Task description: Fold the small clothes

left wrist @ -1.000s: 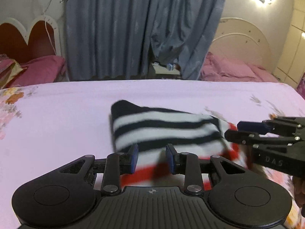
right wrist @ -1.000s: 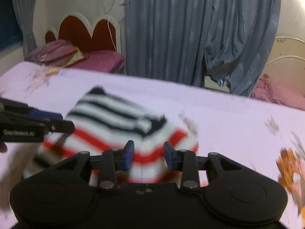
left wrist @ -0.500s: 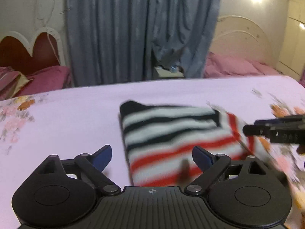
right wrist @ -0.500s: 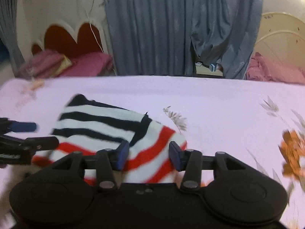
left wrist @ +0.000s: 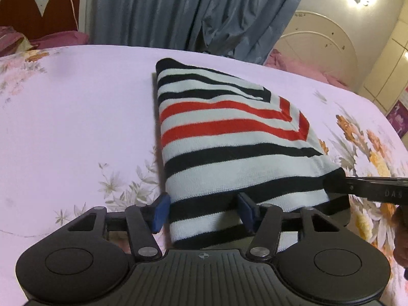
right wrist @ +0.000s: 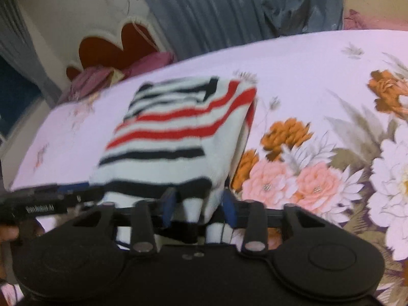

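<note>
Knitted, striped jumper point(left wrist: 229, 137): soft, light, floppy; grip its thick near hem. Left claw point(left wrist: 201, 210) just narrowed astride it, not pinching; right claw point(right wrist: 199, 207), closing, clenches hem.

You're working in a home bedroom. The floral bedsheet point(left wrist: 76, 107) covers a wide bed; beyond it hang grey-blue curtains point(left wrist: 178, 10). Left of the curtains stands a scalloped red headboard point(left wrist: 43, 7) with pink pillows point(left wrist: 61, 39); right of them, an arched cream headboard point(left wrist: 329, 48).

Floral pink bedsheet point(left wrist: 76, 107); folded striped garment point(left wrist: 229, 137) atop.
</note>
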The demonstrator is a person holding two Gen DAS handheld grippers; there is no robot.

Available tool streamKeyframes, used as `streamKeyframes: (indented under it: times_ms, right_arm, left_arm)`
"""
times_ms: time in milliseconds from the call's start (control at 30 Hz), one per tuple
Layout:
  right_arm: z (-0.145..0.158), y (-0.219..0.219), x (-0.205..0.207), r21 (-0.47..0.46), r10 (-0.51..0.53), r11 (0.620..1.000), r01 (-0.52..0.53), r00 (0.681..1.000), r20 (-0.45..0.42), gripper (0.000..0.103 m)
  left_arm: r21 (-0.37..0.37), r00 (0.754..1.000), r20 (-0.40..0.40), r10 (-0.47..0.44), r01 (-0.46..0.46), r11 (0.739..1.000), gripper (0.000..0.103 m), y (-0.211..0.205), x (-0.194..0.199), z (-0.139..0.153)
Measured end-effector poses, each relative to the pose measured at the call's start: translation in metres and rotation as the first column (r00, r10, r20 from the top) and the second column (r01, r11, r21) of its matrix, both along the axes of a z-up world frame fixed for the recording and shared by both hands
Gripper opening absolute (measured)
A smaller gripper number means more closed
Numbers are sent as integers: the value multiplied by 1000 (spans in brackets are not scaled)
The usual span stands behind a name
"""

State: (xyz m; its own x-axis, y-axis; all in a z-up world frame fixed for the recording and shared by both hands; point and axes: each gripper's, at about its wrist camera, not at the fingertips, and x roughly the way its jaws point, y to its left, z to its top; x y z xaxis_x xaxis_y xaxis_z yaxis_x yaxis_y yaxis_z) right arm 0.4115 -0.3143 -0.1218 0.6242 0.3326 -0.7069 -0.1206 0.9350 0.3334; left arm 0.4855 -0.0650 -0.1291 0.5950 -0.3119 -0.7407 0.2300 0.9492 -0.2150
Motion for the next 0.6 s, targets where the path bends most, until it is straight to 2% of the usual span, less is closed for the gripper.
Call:
streamKeyframes:
  times_ms: [67, 133, 167, 200, 233, 267, 300, 333, 367, 400, 467, 533, 567, 600]
  right_arm:
    - [15, 0, -4, -17, 7, 1000, -6, 999, 42, 16]
    - [26, -2, -7, -37, 6, 999, -3, 998, 68, 15]
    - [20, -6, -4, -35, -2, 999, 3, 1000, 29, 16]
    - [3, -7, 3, -31, -11, 999, 10, 999, -43, 16]
    - [-13, -7, 5, -29, -8, 1000, 6, 998, -69, 19]
    - [-14, -9, 3, -27, -8, 1000, 6, 999, -52, 22]
    - [-9, -11, 3, -22, -9, 1000, 8, 998, -59, 23]
    - [0, -14, 0, -21, -27, 999, 26, 999, -42, 27]
    - [14, -15, -7, -30, -42, 999, 43, 999, 12, 36]
    - [25, -15, -13, -50, -45, 998, 48, 997, 66, 37]
    - [40, -9, -18, -89, -28, 995, 42, 989, 148, 34]
    - [35, 2, -12, -94, 20, 996, -6, 988, 151, 32]
    - [22, 9, -4, -117, 44, 993, -32, 994, 101, 27]
    - [5, 16, 5, -175, 50, 984, -43, 998, 37, 27]
  left_arm:
    - [26, 1000, 14, -25, 25, 999, 57, -5, -4, 9]
    - [72, 999, -19, -50, 51, 996, 57, -12, -4, 4]
    - [105, 997, -39, -59, 63, 992, 57, -14, -4, -4]
    - [108, 997, -39, -63, 67, 992, 58, -13, -5, -6]
    - [97, 997, -47, -58, 62, 993, 58, -11, -6, -6]
    - [97, 998, -44, -53, 58, 994, 58, -9, -8, 1]
    - [110, 999, -7, -52, 53, 993, 58, -8, -14, 10]
    - [123, 998, 39, -53, 47, 991, 58, -7, -22, 22]
    - [120, 996, 69, -53, 44, 992, 58, -7, -27, 32]
    - [104, 994, 97, -54, 44, 994, 58, -7, -31, 40]
    - [92, 988, 137, -74, 62, 994, 58, -15, -32, 46]
    - [122, 990, 95, -103, 91, 988, 58, -29, -22, 32]
    - [141, 993, 23, -117, 113, 983, 58, -37, -13, 16]
    - [170, 992, 1, -123, 121, 978, 58, -43, -10, 3]
